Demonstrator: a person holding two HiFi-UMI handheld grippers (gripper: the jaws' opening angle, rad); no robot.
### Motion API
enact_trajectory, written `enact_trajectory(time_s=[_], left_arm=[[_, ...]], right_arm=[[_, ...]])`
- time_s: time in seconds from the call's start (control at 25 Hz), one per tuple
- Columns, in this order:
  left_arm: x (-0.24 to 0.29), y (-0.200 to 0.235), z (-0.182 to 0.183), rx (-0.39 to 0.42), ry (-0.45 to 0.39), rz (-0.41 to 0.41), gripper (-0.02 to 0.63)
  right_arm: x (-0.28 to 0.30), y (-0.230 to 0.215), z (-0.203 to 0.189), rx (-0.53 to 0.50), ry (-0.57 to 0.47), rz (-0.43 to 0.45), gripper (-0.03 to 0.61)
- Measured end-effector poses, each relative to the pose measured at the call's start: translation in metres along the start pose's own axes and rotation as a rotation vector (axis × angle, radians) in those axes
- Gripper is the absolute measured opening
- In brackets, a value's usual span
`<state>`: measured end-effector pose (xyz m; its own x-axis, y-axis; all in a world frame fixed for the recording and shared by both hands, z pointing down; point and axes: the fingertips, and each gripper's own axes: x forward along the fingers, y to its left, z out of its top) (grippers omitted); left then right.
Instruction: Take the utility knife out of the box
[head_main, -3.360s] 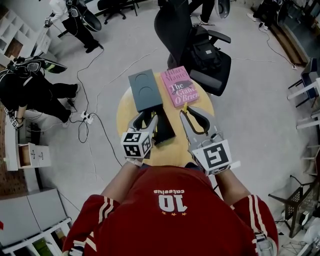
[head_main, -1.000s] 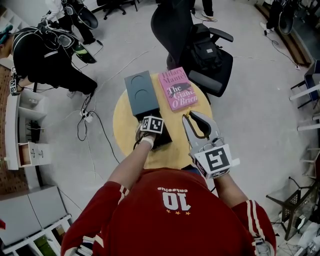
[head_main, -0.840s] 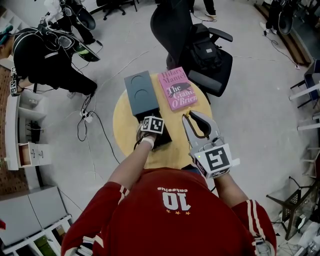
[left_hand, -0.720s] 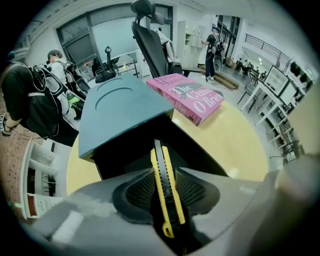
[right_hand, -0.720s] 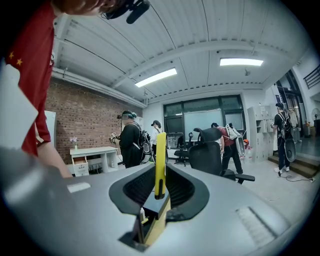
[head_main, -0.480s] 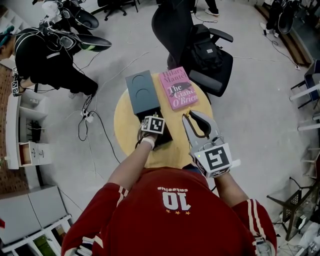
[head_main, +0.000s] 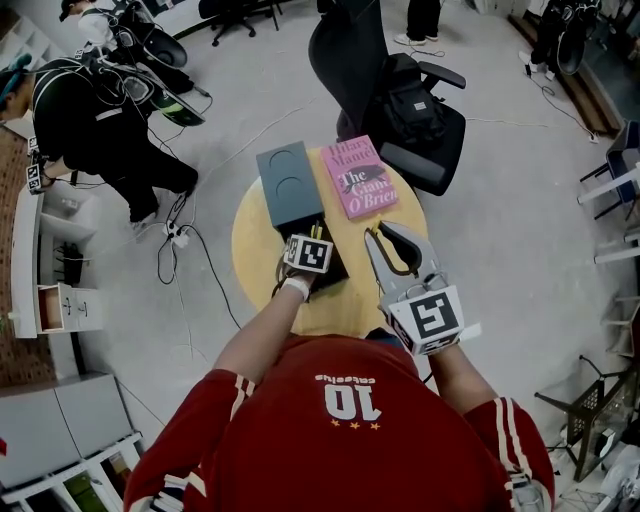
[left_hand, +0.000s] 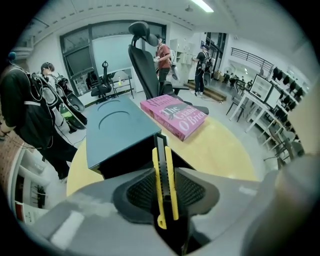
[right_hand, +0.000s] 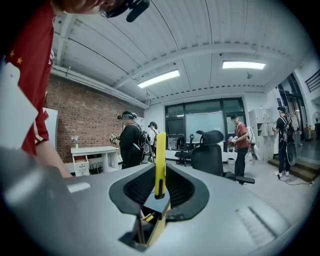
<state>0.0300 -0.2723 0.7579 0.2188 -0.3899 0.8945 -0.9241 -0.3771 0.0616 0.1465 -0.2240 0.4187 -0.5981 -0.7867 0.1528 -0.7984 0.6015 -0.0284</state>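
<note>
A yellow and black utility knife (left_hand: 161, 200) stands between the pads of my left gripper (left_hand: 164, 169), which presses on it from both sides. Those jaws have just been closing on the knife. It hangs just over the open black box (left_hand: 125, 167), whose grey-blue lid (head_main: 290, 185) lies pushed back. In the head view the left marker cube (head_main: 307, 253) covers the box's near end (head_main: 332, 268). My right gripper (head_main: 378, 230) rests to the right over the table. A thin yellow strip (right_hand: 160, 160) stands upright between its pads.
The round yellow table (head_main: 258, 240) also bears a pink book (head_main: 358, 177) beside the lid. A black office chair with a bag (head_main: 405, 100) stands right behind the table. A person in black (head_main: 90, 110) and cables (head_main: 175, 235) are on the floor at left.
My left gripper has lifted a little above the box with the knife in it. The right gripper has kept still. The person at far left has shifted about.
</note>
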Motion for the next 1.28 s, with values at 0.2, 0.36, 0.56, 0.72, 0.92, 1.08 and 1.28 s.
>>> enact_trajectory(time_s=[0.2, 0.36, 0.56, 0.72, 0.92, 1.08, 1.28], left_arm=[[-0.016, -0.005, 0.012, 0.027, -0.094, -0.042, 0.129], [-0.037, -0.011, 0.025, 0.079, -0.194, -0.083, 0.129], [-0.065, -0.014, 0.037, 0.122, -0.289, -0.108, 0.129], [-0.096, -0.018, 0.047, 0.150, -0.359, -0.138, 0.129], [-0.149, -0.022, 0.064, 0.215, -0.475, -0.149, 0.128], [-0.194, -0.024, 0.077, 0.250, -0.575, -0.156, 0.129], [-0.250, -0.029, 0.081, 0.236, -0.680, -0.210, 0.129]], right_arm=[[-0.005, 0.006, 0.007, -0.020, -0.001, -0.032, 0.064], [-0.008, 0.014, 0.014, -0.039, 0.000, -0.071, 0.064], [-0.013, 0.030, 0.024, -0.055, 0.017, -0.095, 0.064], [-0.019, 0.040, 0.029, -0.064, 0.017, -0.116, 0.064], [-0.023, 0.051, 0.036, -0.064, 0.008, -0.121, 0.064], [-0.031, 0.055, 0.045, -0.059, 0.032, -0.134, 0.064], [-0.038, 0.062, 0.055, -0.032, -0.006, -0.123, 0.064]])
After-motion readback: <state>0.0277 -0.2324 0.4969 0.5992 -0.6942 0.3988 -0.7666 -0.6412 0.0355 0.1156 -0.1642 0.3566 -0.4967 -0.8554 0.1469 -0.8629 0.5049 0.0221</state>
